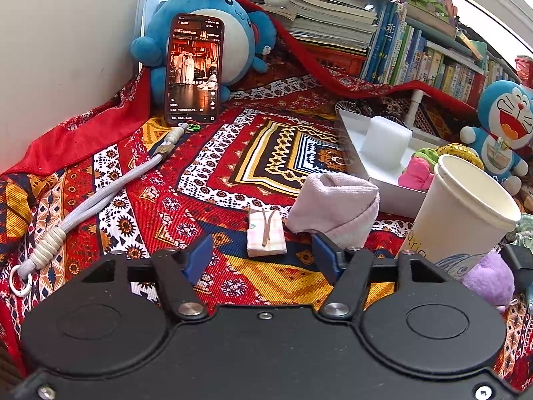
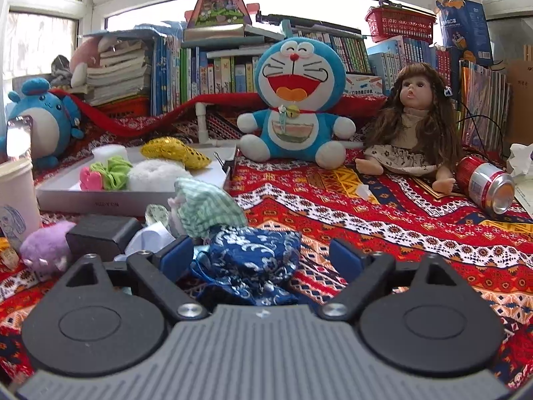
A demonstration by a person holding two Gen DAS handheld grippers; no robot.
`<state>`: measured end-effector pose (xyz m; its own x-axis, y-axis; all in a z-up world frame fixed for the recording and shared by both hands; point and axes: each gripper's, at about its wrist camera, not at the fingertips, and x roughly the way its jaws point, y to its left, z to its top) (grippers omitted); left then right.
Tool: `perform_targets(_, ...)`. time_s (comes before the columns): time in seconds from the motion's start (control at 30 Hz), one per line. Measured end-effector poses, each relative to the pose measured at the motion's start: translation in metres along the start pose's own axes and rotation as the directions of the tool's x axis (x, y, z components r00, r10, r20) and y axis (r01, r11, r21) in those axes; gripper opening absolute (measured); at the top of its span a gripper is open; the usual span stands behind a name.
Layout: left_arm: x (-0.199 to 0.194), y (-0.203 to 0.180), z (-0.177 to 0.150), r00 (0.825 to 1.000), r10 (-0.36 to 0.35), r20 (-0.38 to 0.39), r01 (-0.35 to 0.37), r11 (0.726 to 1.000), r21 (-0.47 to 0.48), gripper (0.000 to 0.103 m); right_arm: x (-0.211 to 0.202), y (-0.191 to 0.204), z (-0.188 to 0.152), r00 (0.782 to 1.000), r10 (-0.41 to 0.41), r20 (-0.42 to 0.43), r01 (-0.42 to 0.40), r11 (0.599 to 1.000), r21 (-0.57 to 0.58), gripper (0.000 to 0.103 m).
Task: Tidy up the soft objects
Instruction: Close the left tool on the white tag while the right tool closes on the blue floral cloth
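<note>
In the left wrist view my left gripper (image 1: 263,256) is open over the patterned cloth. A small folded pink checked packet (image 1: 266,233) lies just ahead, between its blue fingertips and touching neither. A rolled pale pink towel (image 1: 336,206) sits by the right fingertip. Behind it a white tray (image 1: 396,196) holds a white sponge block (image 1: 384,146) and a pink soft piece (image 1: 414,173). In the right wrist view my right gripper (image 2: 261,256) is open around a dark blue floral pouch (image 2: 253,260), with a gap at the right pad. A green checked cloth (image 2: 206,206) lies just beyond it.
A paper cup (image 1: 463,206) and a purple plush (image 1: 489,276) stand right of the left gripper. A phone (image 1: 195,68) leans on a blue plush (image 1: 206,33). Doraemon plush (image 2: 296,100), a doll (image 2: 413,123), a can (image 2: 486,183) and a black box (image 2: 100,233) surround the right gripper.
</note>
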<state>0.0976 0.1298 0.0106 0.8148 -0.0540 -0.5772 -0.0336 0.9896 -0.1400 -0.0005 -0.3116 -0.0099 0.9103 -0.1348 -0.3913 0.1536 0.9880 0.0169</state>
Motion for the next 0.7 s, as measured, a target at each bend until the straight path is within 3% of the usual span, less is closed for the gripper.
perform_targets(0.13,0.001,-0.002,0.000,1.000,0.005,-0.001,-0.005,1.000,0.013,0.052,0.010,0.002,-0.001,0.997,-0.054,-0.051,0.053,0.998,-0.016,0.089)
perform_targets(0.43,0.007,-0.002,0.002,0.999,0.032,0.012,-0.032,0.999,-0.009,0.041,0.020,0.009,0.001,0.997,-0.033,-0.073,0.031,0.999,-0.026,0.083)
perform_targets(0.5,0.009,-0.001,0.003,0.999,0.043,0.010,-0.043,0.999,-0.017,0.030,0.023,0.007,0.002,0.996,-0.022,-0.083,0.021,1.000,-0.011,0.082)
perform_targets(0.57,0.009,-0.001,0.002,0.999,0.051,0.008,-0.051,0.999,-0.016,0.025,0.026,0.006,0.002,0.995,-0.008,-0.096,0.008,1.000,0.003,0.077)
perform_targets(0.63,0.009,-0.001,0.002,0.998,0.054,0.008,-0.054,0.998,-0.011,0.025,0.026,0.006,0.002,0.995,0.002,-0.098,-0.001,1.000,0.013,0.066)
perform_targets(0.7,0.008,-0.002,0.002,0.998,0.064,0.012,-0.063,0.998,-0.005,0.024,0.024,0.007,0.003,0.995,0.015,-0.097,-0.013,1.000,0.019,0.060)
